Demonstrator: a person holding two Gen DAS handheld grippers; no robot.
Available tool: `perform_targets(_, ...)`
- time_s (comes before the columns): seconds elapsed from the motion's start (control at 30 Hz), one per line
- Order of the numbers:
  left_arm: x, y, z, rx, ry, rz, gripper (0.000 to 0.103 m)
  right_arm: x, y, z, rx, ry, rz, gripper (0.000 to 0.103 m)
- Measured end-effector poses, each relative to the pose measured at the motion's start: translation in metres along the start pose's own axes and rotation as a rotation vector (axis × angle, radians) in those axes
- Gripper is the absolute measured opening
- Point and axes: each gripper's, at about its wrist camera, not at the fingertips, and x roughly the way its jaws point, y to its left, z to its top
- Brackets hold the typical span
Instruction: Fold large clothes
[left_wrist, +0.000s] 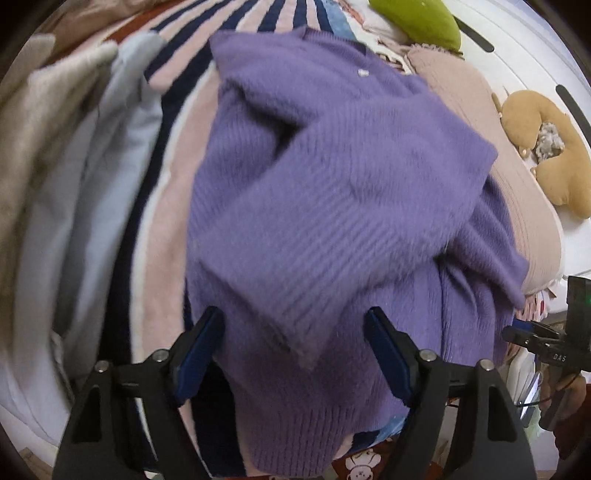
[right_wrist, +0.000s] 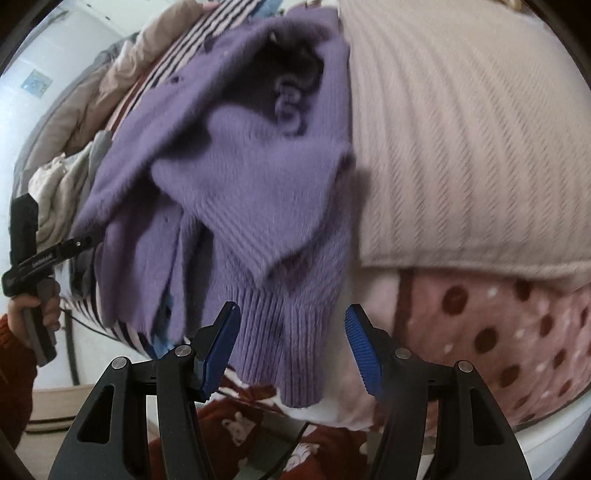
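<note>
A fuzzy purple knit cardigan (left_wrist: 332, 177) lies on the bed with its sleeves folded across the body; one ribbed cuff points toward the camera. My left gripper (left_wrist: 295, 328) is open just above that cuff, holding nothing. In the right wrist view the same cardigan (right_wrist: 236, 177) hangs over the bed edge, its ribbed hem (right_wrist: 291, 332) lowest. My right gripper (right_wrist: 291, 325) is open around the hem area, empty. The right gripper also shows in the left wrist view (left_wrist: 543, 343), and the left gripper shows in the right wrist view (right_wrist: 44, 254).
A striped pink and navy blanket (left_wrist: 177, 122) lies under the cardigan. Light blue and beige garments (left_wrist: 74, 177) are piled at left. A beige ribbed sweater (right_wrist: 461, 147) lies to the right, over a pink dotted cover (right_wrist: 498, 325). A green cushion (left_wrist: 417, 20) and a tan plush (left_wrist: 546, 147) sit farther back.
</note>
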Motion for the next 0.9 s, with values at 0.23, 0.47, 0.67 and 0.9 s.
perform_targets(0.23,0.014,0.005,-0.011,-0.058,0.045,-0.053,0.037,0.015,0.007,0.002,-0.024,0.055,0.025,0.027)
perform_targets(0.47,0.010,-0.007,-0.012,-0.003,0.052,-0.036,0.023,0.003,0.019,0.009,-0.060,0.053,0.029,0.006)
perform_targets(0.67,-0.005,0.023,-0.016,-0.088,0.018,0.064,0.075,0.000,0.011,0.013,-0.057,0.061,0.035,0.006)
perform_targets(0.9,0.009,0.037,-0.035,-0.167,0.068,0.019,0.078,0.012,0.013,0.012,-0.038,0.084,0.054,0.007)
